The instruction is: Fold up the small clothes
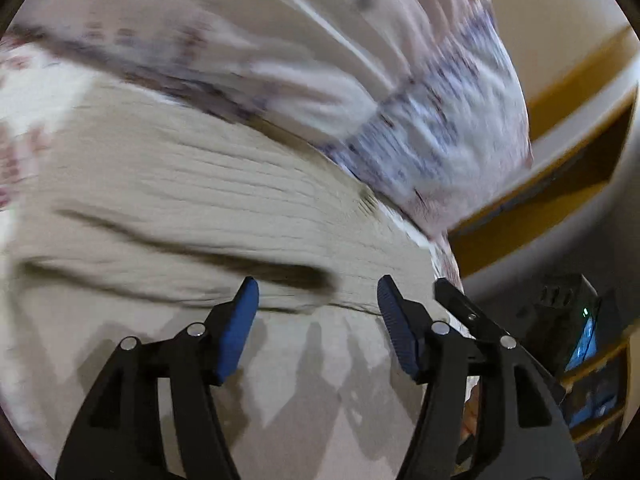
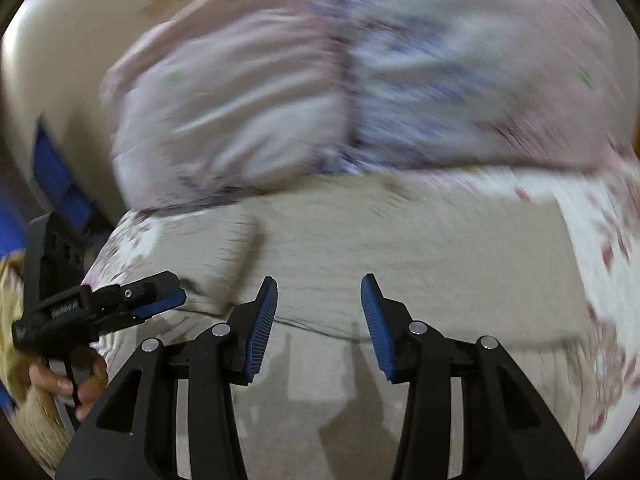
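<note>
Cloth like this beige ribbed garment (image 1: pixel 208 184) is soft, light and floppy, so grab it by an edge or corner. It looks bumpy with thin lines and has one fold across it. It lies flat on a flowery bedsheet (image 2: pixel 608 256), near a pale pillow (image 2: pixel 248 112). Left gripper (image 1: pixel 318 300) and right gripper (image 2: pixel 319 300) hang over it, both open and holding nothing.

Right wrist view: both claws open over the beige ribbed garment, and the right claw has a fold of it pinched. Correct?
Not quite. The right claw is open and holds nothing: in the right wrist view the beige ribbed garment lies flat beyond its pads, with bare space between them. The rest stands: the left claw is open over it too.
</note>
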